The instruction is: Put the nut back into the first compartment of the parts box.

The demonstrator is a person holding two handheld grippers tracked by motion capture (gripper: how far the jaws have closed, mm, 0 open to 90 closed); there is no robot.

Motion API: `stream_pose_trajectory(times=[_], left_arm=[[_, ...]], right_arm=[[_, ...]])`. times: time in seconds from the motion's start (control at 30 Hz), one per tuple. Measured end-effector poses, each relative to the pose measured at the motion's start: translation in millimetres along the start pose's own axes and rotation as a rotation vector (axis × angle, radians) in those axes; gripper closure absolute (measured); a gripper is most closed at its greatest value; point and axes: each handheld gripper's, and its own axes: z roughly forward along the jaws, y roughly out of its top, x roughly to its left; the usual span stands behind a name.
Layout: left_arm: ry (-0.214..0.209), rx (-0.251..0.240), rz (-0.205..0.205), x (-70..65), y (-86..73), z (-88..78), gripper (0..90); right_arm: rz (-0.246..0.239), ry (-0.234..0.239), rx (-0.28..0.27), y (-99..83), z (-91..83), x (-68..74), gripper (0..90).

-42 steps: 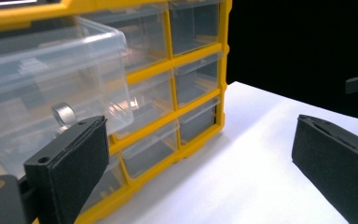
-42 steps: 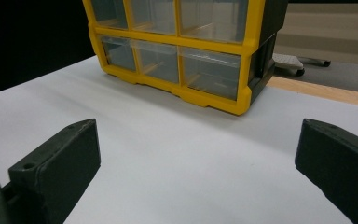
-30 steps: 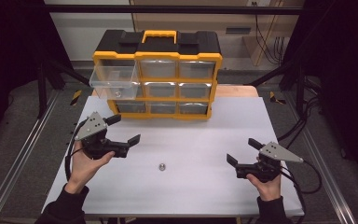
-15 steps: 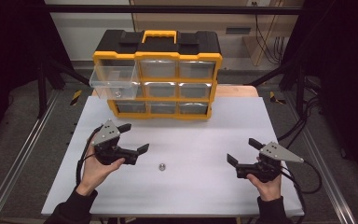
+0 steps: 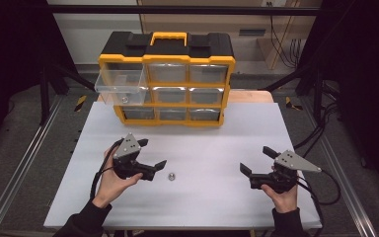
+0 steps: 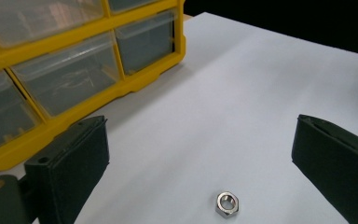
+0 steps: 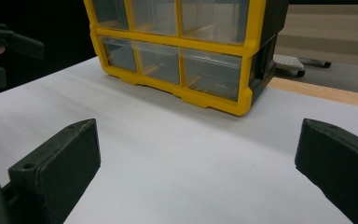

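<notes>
As left gripper (image 5: pixel 150 159) shifts rightward from a second ago, jaws wide, nut (image 5: pixel 171 176) at lower centre lies just beside them; pickup imminent. Right gripper (image 5: pixel 258 166) wide, idle.

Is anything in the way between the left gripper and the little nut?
No. The left gripper has its jaws open just beside the nut, and there is bare white table between them, as the left gripper view shows.

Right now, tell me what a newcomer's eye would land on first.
The yellow-and-black drawer organizer at the table's far edge, its top-left clear drawer pulled out. Then the small steel hex nut alone on the white tabletop, just ahead of the open left gripper.
</notes>
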Motion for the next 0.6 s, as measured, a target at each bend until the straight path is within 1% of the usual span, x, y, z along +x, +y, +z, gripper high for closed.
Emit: stream_pose_trajectory(times=[0.3,0.37,0.47,0.6], left_arm=[[-0.023,0.061,0.006,-7.1,-10.4,18.0,4.1],[-0.027,0.079,0.01,-8.8,-12.9,22.0,4.1],[-0.034,0.103,0.01,-11.4,-17.7,27.8,4.2],[-0.043,0.131,0.007,-13.2,-22.7,34.7,4.8]], right_arm=[[0.003,-0.001,0.003,-0.1,0.7,0.6,0.5],[-0.003,-0.001,0.003,-0.2,0.8,0.2,0.5],[0.006,0.0,0.003,0.2,-0.2,0.8,0.5],[0.001,0.0,0.001,0.4,-0.9,0.3,0.5]])
